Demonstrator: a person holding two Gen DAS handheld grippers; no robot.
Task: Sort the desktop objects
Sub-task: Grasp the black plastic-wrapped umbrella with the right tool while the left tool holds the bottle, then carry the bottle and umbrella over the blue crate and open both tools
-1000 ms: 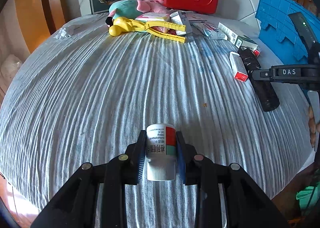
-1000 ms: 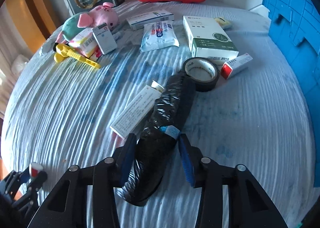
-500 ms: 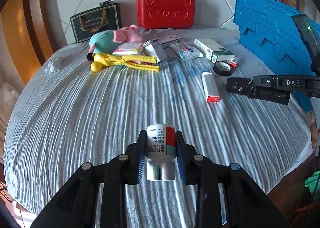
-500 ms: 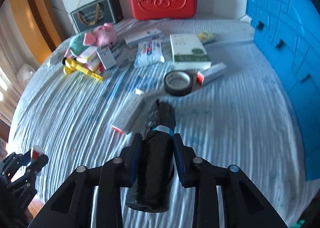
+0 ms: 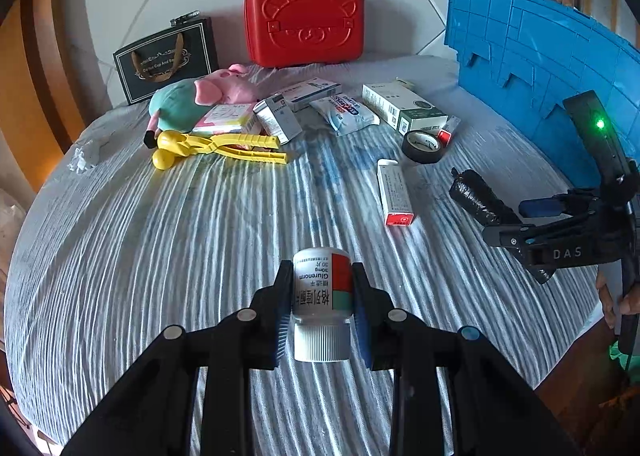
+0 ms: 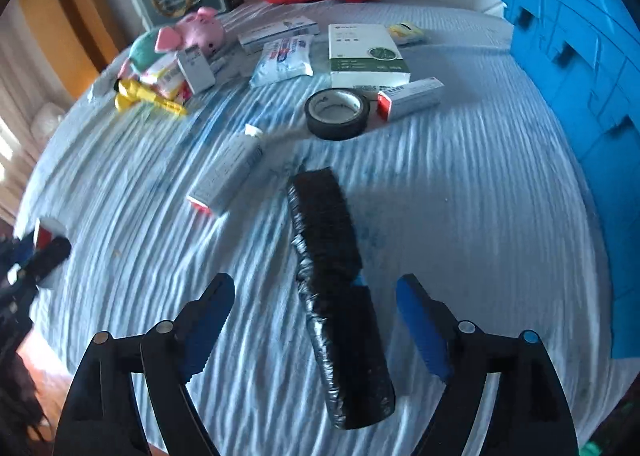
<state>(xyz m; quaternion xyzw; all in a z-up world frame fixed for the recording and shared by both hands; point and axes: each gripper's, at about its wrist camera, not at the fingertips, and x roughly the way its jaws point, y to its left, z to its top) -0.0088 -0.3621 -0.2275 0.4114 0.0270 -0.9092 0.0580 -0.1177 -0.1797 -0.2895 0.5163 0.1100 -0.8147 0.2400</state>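
Observation:
My left gripper (image 5: pixel 322 296) is shut on a white medicine bottle (image 5: pixel 322 292) with a red and green label, held above the near side of the striped cloth. My right gripper (image 6: pixel 316 312) is open, its blue pads apart on either side of a black wrapped roll (image 6: pixel 336 292). The roll lies between the jaws, touching neither pad. In the left wrist view the roll (image 5: pixel 480 199) and the right gripper (image 5: pixel 532 228) are at the right, near the blue crate (image 5: pixel 540 67).
On the cloth lie a black tape ring (image 6: pixel 336 113), a long white box (image 6: pixel 228 171), a white-green box (image 6: pixel 366 51), a wipes pack (image 6: pixel 284 57), a yellow clamp toy (image 5: pixel 216 145) and a pig plush (image 5: pixel 200 95). A red case (image 5: pixel 304 15) and a black gift bag (image 5: pixel 168 57) stand at the back.
My right gripper has opened and let go of the black roll, which now lies loose between its jaws. My left gripper still holds the bottle and has pulled back a little.

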